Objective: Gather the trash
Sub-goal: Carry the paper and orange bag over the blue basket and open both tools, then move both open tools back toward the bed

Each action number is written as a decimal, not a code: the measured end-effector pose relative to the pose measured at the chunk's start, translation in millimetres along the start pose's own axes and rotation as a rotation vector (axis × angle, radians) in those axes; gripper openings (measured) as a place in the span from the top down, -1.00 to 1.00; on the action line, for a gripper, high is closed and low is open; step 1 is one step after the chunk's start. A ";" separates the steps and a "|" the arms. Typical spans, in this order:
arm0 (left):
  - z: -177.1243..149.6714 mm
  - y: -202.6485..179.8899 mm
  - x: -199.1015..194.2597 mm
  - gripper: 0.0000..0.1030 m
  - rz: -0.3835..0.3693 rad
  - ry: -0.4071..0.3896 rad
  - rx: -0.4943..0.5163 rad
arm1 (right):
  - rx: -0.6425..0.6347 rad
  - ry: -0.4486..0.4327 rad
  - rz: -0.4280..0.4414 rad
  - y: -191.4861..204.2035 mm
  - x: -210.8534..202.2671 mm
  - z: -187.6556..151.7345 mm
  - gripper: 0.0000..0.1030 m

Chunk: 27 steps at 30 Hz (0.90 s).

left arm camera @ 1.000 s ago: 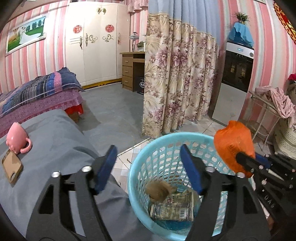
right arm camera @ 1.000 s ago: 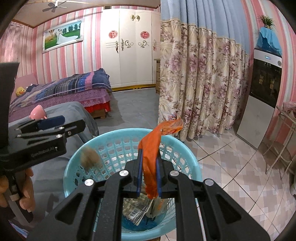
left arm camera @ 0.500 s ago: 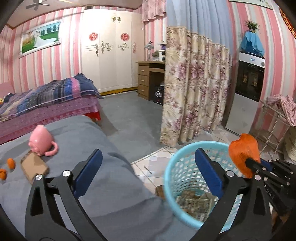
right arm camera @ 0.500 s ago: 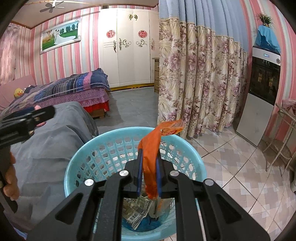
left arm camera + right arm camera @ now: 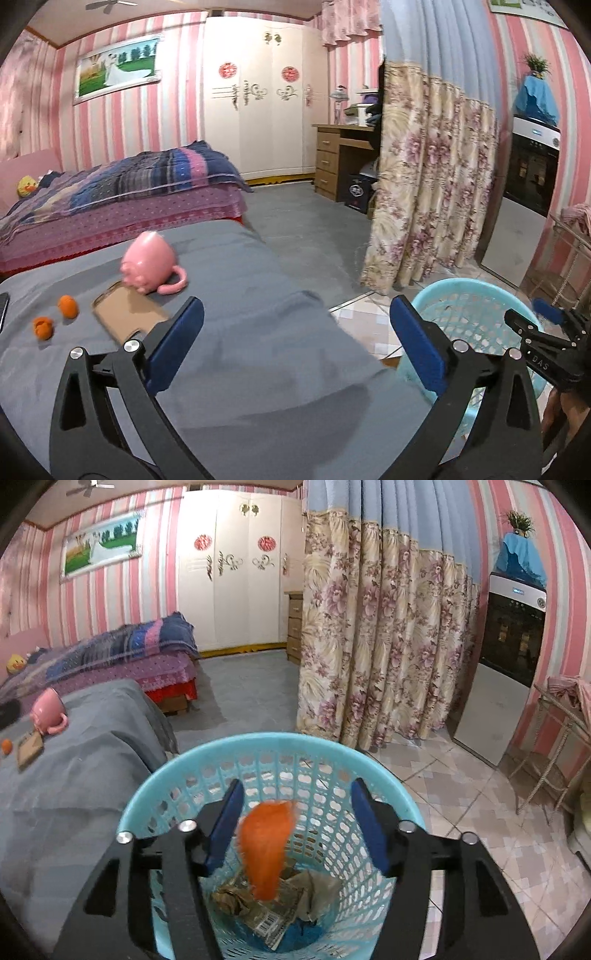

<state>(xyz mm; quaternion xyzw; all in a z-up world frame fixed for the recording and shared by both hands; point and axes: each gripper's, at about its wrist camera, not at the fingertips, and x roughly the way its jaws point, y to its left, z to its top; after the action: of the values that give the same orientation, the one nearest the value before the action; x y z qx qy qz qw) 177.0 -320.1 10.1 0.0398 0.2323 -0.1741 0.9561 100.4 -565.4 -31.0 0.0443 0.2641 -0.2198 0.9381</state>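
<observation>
A light blue plastic basket (image 5: 258, 746) stands on the tiled floor beside the grey-covered bed; it also shows in the left wrist view (image 5: 476, 291). My right gripper (image 5: 297, 827) is open above it, and an orange plastic bag (image 5: 264, 849), blurred, drops between its fingers into the basket onto crumpled paper and wrappers (image 5: 273, 904). My left gripper (image 5: 295, 347) is open and empty over the grey bedcover (image 5: 229, 332). Two orange peel pieces (image 5: 55, 315) lie on the cover to the left. The right gripper shows at the right edge of the left wrist view (image 5: 546, 317).
On the bedcover lie a pink mug (image 5: 149, 264) on its side and a brown phone case (image 5: 127, 314). A floral curtain (image 5: 424, 192) hangs behind the basket. A black and white appliance (image 5: 506, 661) and a wire rack (image 5: 554, 746) stand at the right.
My right gripper has opened and let go of the orange bag, which now falls into the basket. My left gripper has swung left, away from the basket, over the bedcover.
</observation>
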 end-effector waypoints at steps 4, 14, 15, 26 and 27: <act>-11.1 25.6 -9.5 -0.89 0.045 0.005 -0.012 | 0.027 -0.031 -0.038 6.1 -6.9 -7.0 -0.85; -20.4 119.1 -35.5 -0.89 0.184 0.004 -0.097 | -0.044 -0.065 0.004 54.1 -20.9 4.2 -0.87; -20.9 125.5 -36.6 -0.89 0.194 0.005 -0.099 | -0.049 -0.072 0.023 62.9 -23.8 7.6 -0.88; -39.4 255.4 -30.7 -0.89 0.360 0.074 -0.136 | -0.078 -0.057 0.244 169.4 -21.3 24.1 -0.89; -42.1 266.6 -28.2 -0.89 0.379 0.079 -0.140 | -0.082 -0.049 0.275 185.6 -17.4 25.8 -0.89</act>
<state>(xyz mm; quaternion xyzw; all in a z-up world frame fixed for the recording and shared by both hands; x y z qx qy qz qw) 229.1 -55.0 -15.6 0.0232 0.2693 0.0271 0.9624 180.3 -396.8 -6.0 0.0362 0.2411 -0.0793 0.9666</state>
